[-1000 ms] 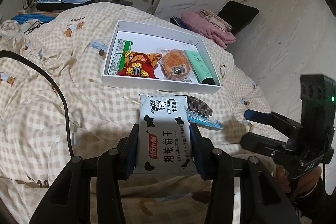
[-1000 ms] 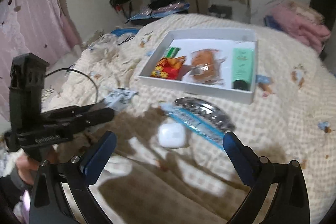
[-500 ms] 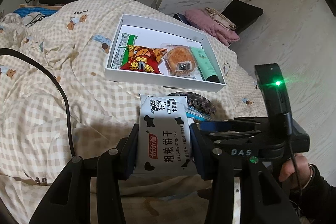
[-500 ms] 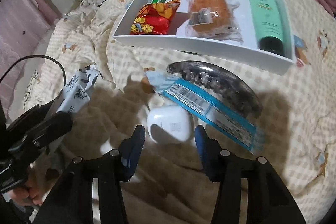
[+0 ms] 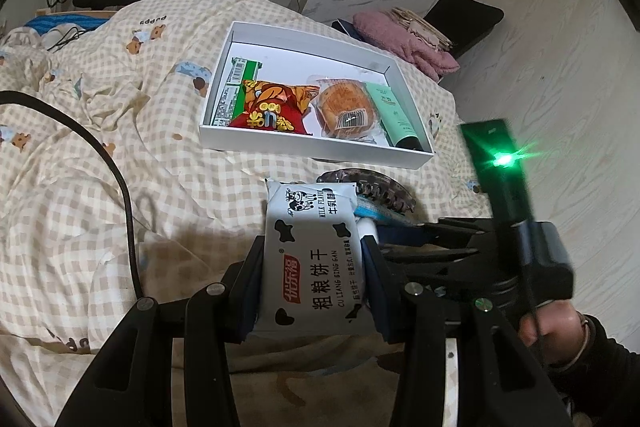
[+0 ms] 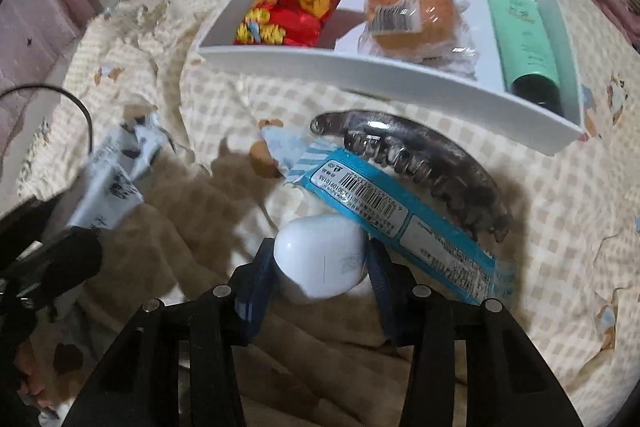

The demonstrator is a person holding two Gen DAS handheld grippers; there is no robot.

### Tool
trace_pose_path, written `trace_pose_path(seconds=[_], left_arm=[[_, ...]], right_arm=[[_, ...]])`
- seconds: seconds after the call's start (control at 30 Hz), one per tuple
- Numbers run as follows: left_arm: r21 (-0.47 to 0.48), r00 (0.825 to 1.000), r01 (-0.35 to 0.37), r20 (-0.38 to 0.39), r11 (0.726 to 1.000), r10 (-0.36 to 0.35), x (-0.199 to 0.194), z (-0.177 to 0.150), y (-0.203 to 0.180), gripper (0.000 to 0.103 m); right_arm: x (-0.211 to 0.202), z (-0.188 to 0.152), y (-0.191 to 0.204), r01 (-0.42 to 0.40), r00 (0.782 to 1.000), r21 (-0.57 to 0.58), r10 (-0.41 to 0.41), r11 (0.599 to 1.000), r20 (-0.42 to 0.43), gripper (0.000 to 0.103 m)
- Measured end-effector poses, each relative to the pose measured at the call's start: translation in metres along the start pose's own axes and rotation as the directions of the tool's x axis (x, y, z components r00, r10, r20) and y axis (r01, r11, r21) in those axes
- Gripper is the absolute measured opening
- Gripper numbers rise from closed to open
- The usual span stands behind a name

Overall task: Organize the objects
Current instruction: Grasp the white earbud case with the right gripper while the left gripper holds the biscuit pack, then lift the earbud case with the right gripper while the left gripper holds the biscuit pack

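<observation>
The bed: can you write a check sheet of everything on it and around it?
Surface: checked quilt, rumpled.
Job's things: white box holds snack bag, bun, green tube; hair clip and blue packet lie outside.
Clutter: nothing seen.
Grippers: left gripper grips biscuit pack; right gripper has just been closing around white case.
Cables: black cable across quilt.
Surroundings: pink cloth on floor.

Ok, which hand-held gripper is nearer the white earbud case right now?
Right. The right hand-held gripper has its fingers on both sides of the white earbud case, jaws just closing. The left hand-held gripper is off to the side, clamped on the biscuit packet.
</observation>
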State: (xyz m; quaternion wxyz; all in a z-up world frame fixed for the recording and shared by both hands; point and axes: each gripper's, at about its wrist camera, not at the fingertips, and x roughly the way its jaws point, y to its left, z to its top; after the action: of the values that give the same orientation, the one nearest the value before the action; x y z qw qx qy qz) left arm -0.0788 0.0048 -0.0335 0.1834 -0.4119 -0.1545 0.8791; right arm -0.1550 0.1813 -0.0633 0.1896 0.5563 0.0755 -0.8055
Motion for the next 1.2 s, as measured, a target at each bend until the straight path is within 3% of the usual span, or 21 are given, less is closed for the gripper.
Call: trace_pose_path(seconds=[0.43, 0.7, 0.83, 1.0, 1.07, 1.2], left_arm=[[0.003, 1.0, -0.003, -0.002, 1.0, 0.003, 0.0, -0.001, -0.001, 0.049], [0.012, 1.0, -0.008, 0.006, 1.0, 0.008, -0.002, -0.001, -0.001, 0.049], [0.015, 1.0, -0.009, 0.003, 1.0, 0.009, -0.001, -0.002, -0.002, 0.049], [0.019, 1.0, -0.011, 0.004, 1.0, 0.011, -0.001, -0.002, -0.003, 0.049], [0.019, 1.0, -0.013, 0.001, 1.0, 0.013, -0.001, -0.002, -0.003, 0.049], [0.018, 1.0, -0.015, 0.0, 1.0, 0.015, -0.001, -0.002, -0.003, 0.049]], right_arm=[[-0.055, -0.008, -0.03, -0.177, 0.979, 0.139, 0.16, 0.974, 0.127, 0.047], [-0.093, -0.037, -0.041, -0.234, 0.956, 0.111, 0.207, 0.966, 0.21, 0.047], [-0.111, -0.058, -0.05, -0.278, 0.913, 0.101, 0.23, 0.955, 0.336, 0.047], [-0.118, -0.081, -0.051, -0.227, 0.871, 0.09, 0.161, 0.97, 0.464, 0.047], [-0.117, -0.086, -0.053, -0.241, 0.855, 0.093, 0.166, 0.966, 0.49, 0.047], [-0.114, -0.09, -0.058, -0.176, 0.864, 0.152, 0.079, 0.973, 0.498, 0.047]])
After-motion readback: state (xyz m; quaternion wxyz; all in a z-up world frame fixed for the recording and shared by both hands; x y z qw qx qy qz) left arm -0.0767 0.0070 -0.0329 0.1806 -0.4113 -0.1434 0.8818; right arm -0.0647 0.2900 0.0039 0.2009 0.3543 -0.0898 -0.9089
